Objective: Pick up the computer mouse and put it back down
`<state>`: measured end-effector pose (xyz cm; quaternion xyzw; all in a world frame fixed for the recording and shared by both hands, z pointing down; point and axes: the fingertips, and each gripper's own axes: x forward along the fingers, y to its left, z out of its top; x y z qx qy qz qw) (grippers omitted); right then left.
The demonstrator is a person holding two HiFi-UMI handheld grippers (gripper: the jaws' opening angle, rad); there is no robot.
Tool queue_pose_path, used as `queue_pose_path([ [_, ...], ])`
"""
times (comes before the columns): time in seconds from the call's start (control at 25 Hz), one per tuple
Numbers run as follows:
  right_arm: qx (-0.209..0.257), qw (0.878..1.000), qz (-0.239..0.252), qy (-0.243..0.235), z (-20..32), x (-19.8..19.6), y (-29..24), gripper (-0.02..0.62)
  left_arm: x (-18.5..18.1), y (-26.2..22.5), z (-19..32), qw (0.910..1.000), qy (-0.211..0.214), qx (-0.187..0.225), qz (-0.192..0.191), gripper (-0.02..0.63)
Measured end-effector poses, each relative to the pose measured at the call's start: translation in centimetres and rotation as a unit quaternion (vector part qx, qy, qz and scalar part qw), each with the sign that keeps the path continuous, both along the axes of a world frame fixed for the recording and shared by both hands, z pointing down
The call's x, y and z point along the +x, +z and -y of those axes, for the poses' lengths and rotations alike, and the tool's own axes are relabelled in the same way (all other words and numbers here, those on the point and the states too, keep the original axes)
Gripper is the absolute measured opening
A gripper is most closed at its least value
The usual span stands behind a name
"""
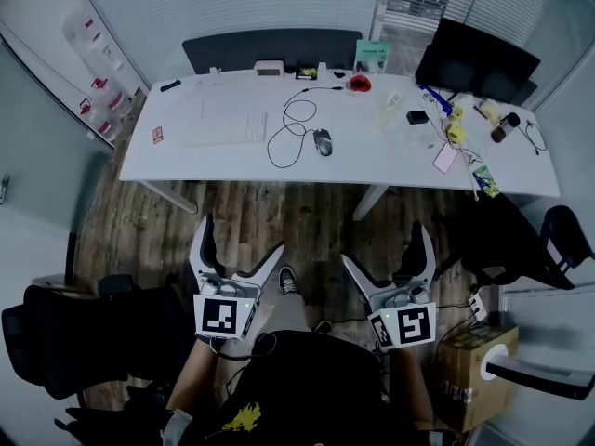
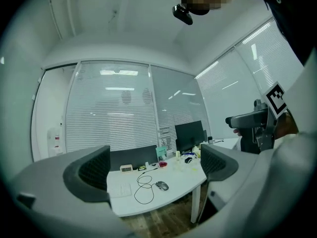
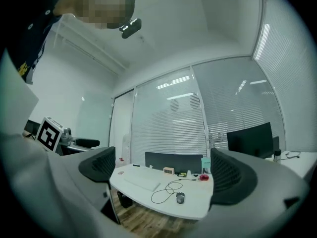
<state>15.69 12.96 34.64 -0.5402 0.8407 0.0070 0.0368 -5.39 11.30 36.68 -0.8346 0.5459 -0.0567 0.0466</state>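
You hold the left gripper (image 1: 240, 240) and right gripper (image 1: 386, 244) close to your body, pointing level at the desk (image 1: 390, 165). Both jaws are spread wide with nothing between them, probably a ready stance before reaching. The computer mouse (image 1: 322, 141) lies well beyond, mid-desk, beside its looped cable (image 1: 284, 137).

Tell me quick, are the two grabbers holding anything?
Left gripper: open, holding nothing.
Right gripper: open, holding nothing.
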Motion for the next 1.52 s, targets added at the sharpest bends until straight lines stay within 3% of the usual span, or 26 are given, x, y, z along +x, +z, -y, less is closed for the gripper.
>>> queue_pose_path([
  [0.12,-0.017,1.000,-0.016,0.010,4.4,-1.3,0.0,0.597,-2.1,-0.6,4.7,1.0000,-0.004,0.003,-0.008,0.545],
  [0.28,-0.038,0.998,-0.025,0.031,9.8,-2.5,0.7,0.595,-4.4,-1.9,10.6,0.9984,-0.004,0.023,-0.050,0.545],
  [0.44,-0.048,0.997,-0.031,0.052,14.8,-4.8,2.1,0.595,-7.1,-0.1,15.5,0.9973,0.004,0.020,-0.070,0.545],
  [0.68,-0.097,0.992,-0.035,0.079,21.4,-7.0,5.9,0.588,-9.2,6.0,23.1,0.9983,0.030,-0.045,-0.021,0.545],
  [0.92,-0.130,0.987,-0.051,0.079,29.4,-7.6,10.5,0.580,-8.2,8.7,31.0,0.9980,0.038,-0.043,-0.028,0.545],
  [1.2,-0.199,0.973,-0.103,0.053,41.3,-6.7,20.2,0.548,-4.6,15.2,41.3,0.9951,0.053,-0.084,0.003,0.545],
  [1.4,-0.272,0.955,-0.113,0.038,48.6,-6.6,30.2,0.526,-1.8,26.6,46.8,0.9794,0.072,-0.188,0.015,0.543],
  [1.52,-0.316,0.941,-0.114,0.037,51.3,-6.6,36.3,0.514,-0.7,31.6,49.2,0.9706,0.073,-0.228,0.027,0.543],
])
